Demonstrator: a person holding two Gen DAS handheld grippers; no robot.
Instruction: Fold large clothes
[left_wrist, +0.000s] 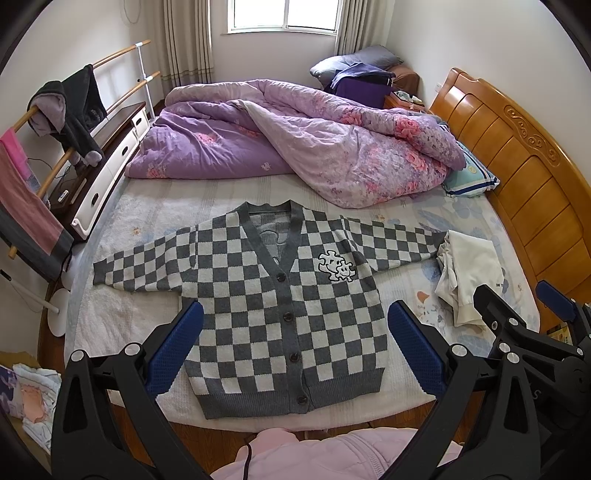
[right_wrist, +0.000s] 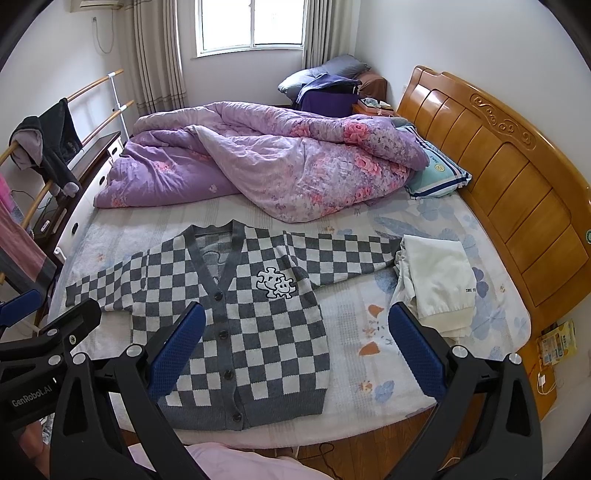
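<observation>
A grey and white checkered cardigan (left_wrist: 273, 306) lies flat and buttoned on the bed, front up, both sleeves spread out to the sides; it also shows in the right wrist view (right_wrist: 243, 317). My left gripper (left_wrist: 295, 314) is open and empty, held above the cardigan's lower half. My right gripper (right_wrist: 297, 314) is open and empty, held above the cardigan's right side and the bare sheet. The right gripper also shows at the right edge of the left wrist view (left_wrist: 524, 302). A folded white garment (right_wrist: 436, 280) lies at the tip of the right sleeve.
A crumpled purple floral quilt (left_wrist: 295, 140) fills the far half of the bed. A wooden headboard (right_wrist: 509, 173) runs along the right. A pillow (right_wrist: 439, 173) lies by it. A clothes rack (left_wrist: 55, 122) and a low cabinet (left_wrist: 107, 166) stand at the left.
</observation>
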